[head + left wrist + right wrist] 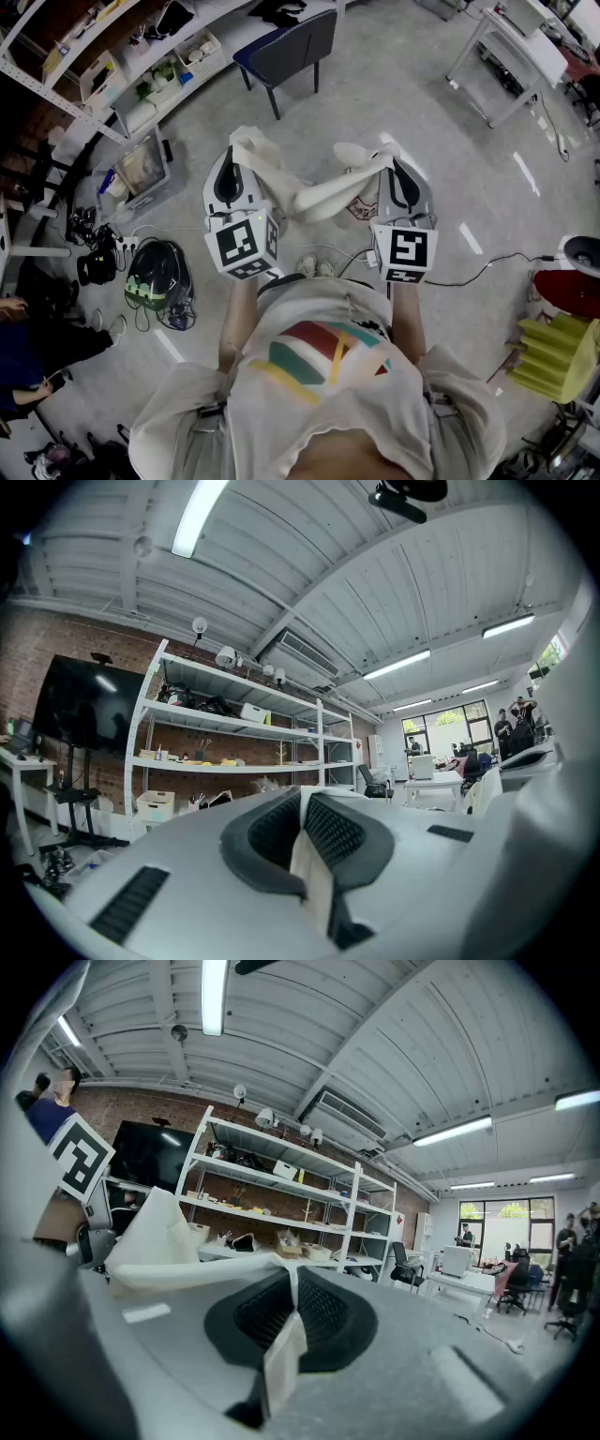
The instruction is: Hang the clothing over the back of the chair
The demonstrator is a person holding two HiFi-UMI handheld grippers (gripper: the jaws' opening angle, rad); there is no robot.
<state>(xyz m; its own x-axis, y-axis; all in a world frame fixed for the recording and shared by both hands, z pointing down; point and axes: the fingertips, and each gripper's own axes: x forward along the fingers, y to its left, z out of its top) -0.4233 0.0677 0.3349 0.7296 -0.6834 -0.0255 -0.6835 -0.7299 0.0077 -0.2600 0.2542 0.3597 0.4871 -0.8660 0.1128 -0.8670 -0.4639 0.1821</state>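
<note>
Your left tongs [234, 157] and right tongs [392, 159] each pinch an edge of the cream clothing [314, 195], which sags between them above the floor [403, 89]. The chair [289, 45] stands well ahead across open floor. The clothing is too bunched to make out its shape.

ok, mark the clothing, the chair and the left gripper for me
clothing [323, 199], head view, middle of the stretched white fabric.
chair [302, 45], head view, its dark backrest.
left gripper [303, 822], left gripper view, between its pads, shut on the clothing.
</note>
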